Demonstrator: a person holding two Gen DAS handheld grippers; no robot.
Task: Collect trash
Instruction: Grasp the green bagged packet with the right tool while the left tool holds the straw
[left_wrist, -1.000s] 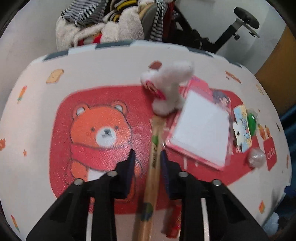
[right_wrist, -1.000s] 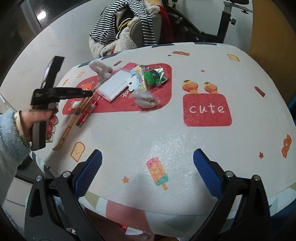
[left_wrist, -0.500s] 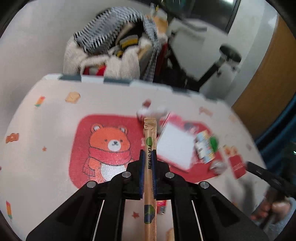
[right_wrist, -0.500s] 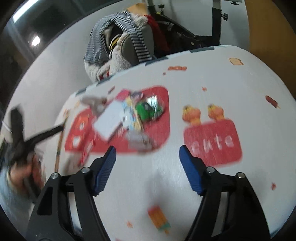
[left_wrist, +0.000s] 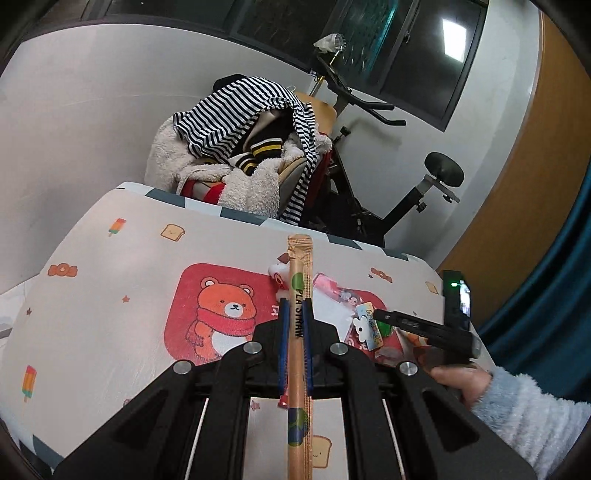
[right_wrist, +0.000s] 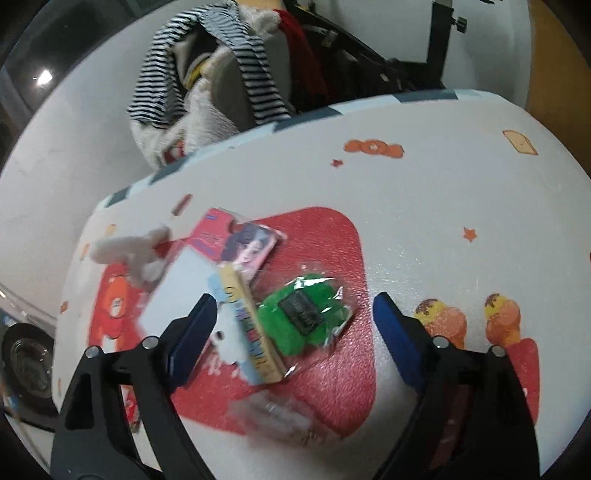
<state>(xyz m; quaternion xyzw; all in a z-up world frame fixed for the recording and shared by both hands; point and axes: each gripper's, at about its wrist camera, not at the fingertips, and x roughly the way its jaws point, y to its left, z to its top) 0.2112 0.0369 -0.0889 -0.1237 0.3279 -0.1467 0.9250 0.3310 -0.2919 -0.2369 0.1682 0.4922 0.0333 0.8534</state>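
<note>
Paper-wrapped PLA straw (left_wrist: 300, 332) pinched upright in shut left claw (left_wrist: 295, 314), lifted above the counter (left_wrist: 110, 314). Right claw (right_wrist: 291, 317) opening wide, empty, over green packet (right_wrist: 306, 314) lying at 12 o'clock between its fingers.

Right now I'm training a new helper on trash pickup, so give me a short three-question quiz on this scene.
1. True or false: the left claw is shut on the straw wrapper.
2. What lies between the right claw's open fingers? A) green packet B) spoon C) cup
3. Fill in: the mat shows an orange ____ in a red scarf.

Key: 1 true; 2 A, the green packet; 3 bear.
</note>
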